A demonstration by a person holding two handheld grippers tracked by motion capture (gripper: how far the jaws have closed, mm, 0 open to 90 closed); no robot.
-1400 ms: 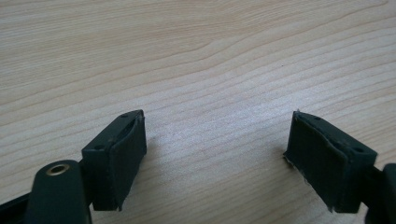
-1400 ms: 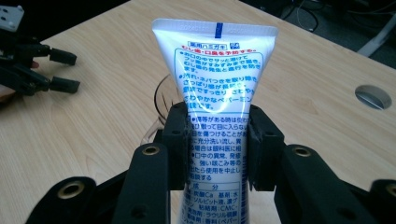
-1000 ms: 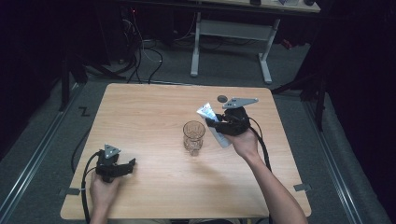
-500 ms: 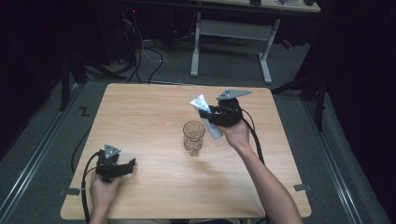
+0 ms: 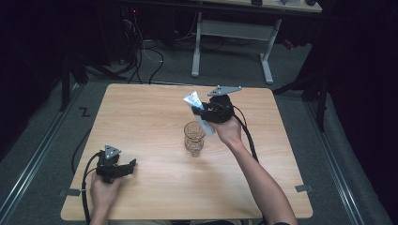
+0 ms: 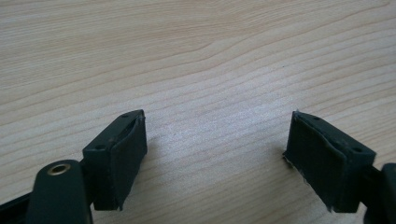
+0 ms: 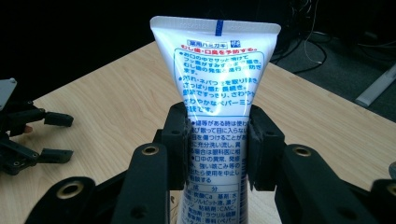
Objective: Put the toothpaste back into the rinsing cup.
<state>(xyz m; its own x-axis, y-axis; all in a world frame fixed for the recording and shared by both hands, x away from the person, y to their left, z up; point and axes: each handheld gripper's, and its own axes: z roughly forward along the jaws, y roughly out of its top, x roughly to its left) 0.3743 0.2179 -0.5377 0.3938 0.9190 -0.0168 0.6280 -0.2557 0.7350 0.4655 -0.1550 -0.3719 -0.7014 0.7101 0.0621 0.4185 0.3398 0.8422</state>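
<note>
A white toothpaste tube (image 5: pixel 193 100) with blue and red print is clamped across its middle by my right gripper (image 5: pixel 201 112), which is shut on it. The tube's crimped flat end (image 7: pixel 217 28) points up and away, and its lower end slants down beside a clear drinking glass (image 5: pixel 194 137) standing upright at the table's middle. In the right gripper view both pads press the tube's (image 7: pixel 217 65) sides. My left gripper (image 5: pixel 127 165) rests low at the table's front left, open, with bare wood between its fingers (image 6: pixel 119 154).
The wooden table (image 5: pixel 141 122) has bare room on its left half and along the front. Beyond its far edge stand a white desk frame (image 5: pixel 232 33) and cables on the floor (image 5: pixel 150 56). My left gripper (image 7: pixel 28 135) lies across from the tube.
My right gripper has carried the tube to the left and slightly farther back, bringing it just behind the glass. The left gripper has stayed put.
</note>
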